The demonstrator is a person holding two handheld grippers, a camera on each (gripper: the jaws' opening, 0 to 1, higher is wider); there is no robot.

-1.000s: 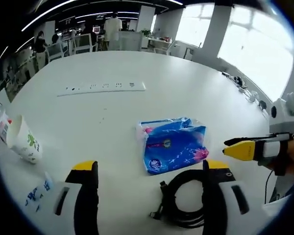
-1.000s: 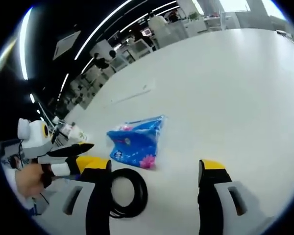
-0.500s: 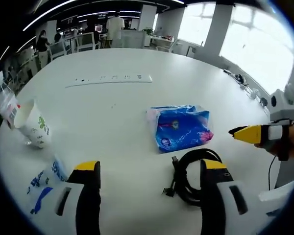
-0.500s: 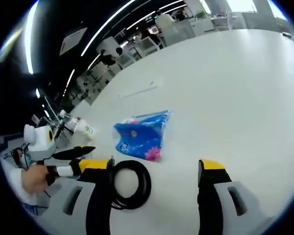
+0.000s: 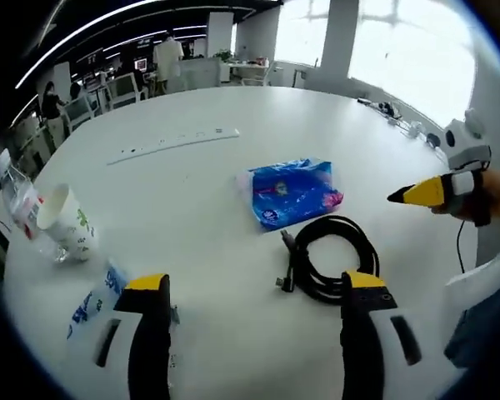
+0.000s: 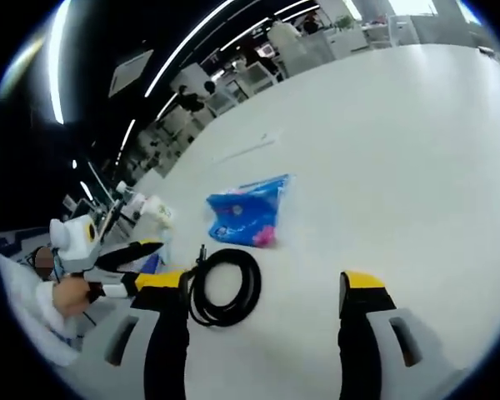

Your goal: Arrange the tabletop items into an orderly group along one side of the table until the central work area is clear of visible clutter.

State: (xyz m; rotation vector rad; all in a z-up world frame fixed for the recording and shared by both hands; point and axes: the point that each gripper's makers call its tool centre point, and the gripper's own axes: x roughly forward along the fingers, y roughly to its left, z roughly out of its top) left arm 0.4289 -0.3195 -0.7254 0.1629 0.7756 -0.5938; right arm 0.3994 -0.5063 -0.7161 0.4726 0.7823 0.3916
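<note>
Both cameras have drawn back since a second ago; items unmoved. White table (image 5: 233, 179), centre still cluttered: blue tissue pack (image 5: 293, 192), black coiled cable (image 5: 329, 258) just beside it, paper cup (image 5: 65, 230) at left. Left gripper (image 5: 246, 333) and right gripper (image 6: 262, 329): jaws apart, empty.

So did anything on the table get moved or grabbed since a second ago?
Nothing was grabbed or moved. Both grippers pulled back, so more of the white table shows. The coiled black cable, blue tissue pack, white paper cup and white power strip lie where they were. The left gripper and right gripper stay open and empty.
</note>
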